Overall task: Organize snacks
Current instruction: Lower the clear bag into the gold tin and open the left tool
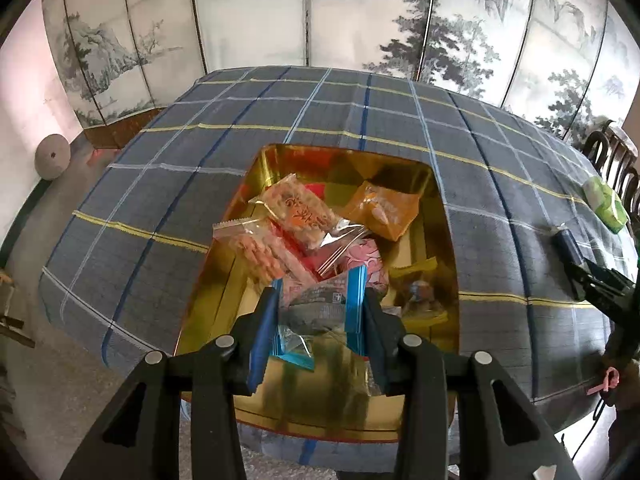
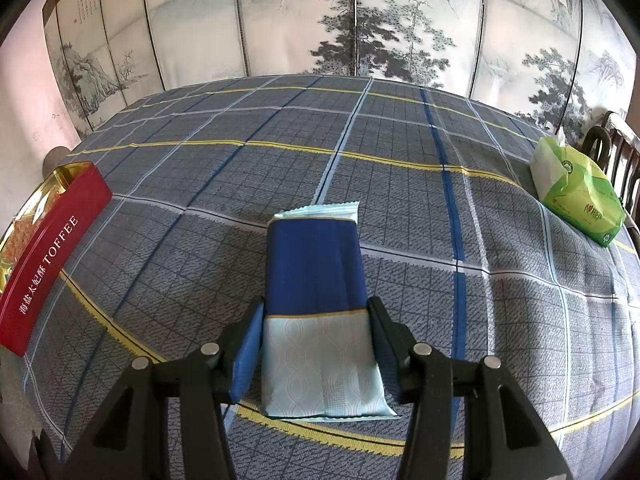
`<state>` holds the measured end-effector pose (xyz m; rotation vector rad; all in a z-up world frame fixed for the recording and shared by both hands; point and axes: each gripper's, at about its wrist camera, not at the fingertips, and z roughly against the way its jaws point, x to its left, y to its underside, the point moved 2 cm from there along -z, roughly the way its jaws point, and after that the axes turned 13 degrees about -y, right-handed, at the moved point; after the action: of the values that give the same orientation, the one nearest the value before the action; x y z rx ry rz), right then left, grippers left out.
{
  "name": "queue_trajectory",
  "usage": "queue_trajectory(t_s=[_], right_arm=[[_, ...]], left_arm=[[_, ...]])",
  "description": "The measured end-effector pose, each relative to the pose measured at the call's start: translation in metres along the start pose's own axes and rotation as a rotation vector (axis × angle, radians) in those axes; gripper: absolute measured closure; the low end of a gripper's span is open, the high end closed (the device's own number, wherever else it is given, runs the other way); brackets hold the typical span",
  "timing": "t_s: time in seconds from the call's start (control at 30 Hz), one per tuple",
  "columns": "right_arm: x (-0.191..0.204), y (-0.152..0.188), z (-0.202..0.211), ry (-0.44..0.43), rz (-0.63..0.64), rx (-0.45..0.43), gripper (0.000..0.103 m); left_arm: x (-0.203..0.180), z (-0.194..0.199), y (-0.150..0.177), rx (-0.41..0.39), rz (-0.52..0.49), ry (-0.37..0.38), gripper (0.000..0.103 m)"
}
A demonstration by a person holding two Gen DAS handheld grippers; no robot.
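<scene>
A grey-blue snack packet (image 1: 316, 312) is clamped by the left gripper (image 1: 318, 312) above the toffee tin (image 1: 224, 264), release judged next, while a blue packet (image 2: 316, 280) is clamped beside it by the right gripper (image 2: 316, 320).

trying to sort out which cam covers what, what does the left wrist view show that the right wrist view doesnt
Only the left wrist view looks into the gold tin, with its snack packets, and shows the left gripper shut on a grey and blue packet. Only the right wrist view shows the right gripper shut on a blue packet, and the tin's red TOFFEE side. Both show the plaid cloth, the green tissue pack and the painted screen.
</scene>
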<state>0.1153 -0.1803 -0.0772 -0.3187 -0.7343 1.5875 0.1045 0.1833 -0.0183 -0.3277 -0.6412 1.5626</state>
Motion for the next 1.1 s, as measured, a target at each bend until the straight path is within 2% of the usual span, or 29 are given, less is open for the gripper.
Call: queue_trajectory(t_s=[0.6, 0.83, 1.1], right_arm=[[0.001, 0.000, 0.000, 0.001, 0.000, 0.000, 0.052], [0.001, 0.000, -0.001, 0.001, 0.001, 0.001, 0.052], [0.001, 0.000, -0.001, 0.002, 0.001, 0.001, 0.052]], left_arm=[[-0.001, -0.009, 0.008, -0.001, -0.022, -0.049, 0.056], [-0.001, -0.003, 0.008, -0.029, -0.019, -0.088, 0.042], [0.000, 0.006, 0.007, -0.055, -0.013, -0.123, 0.034]])
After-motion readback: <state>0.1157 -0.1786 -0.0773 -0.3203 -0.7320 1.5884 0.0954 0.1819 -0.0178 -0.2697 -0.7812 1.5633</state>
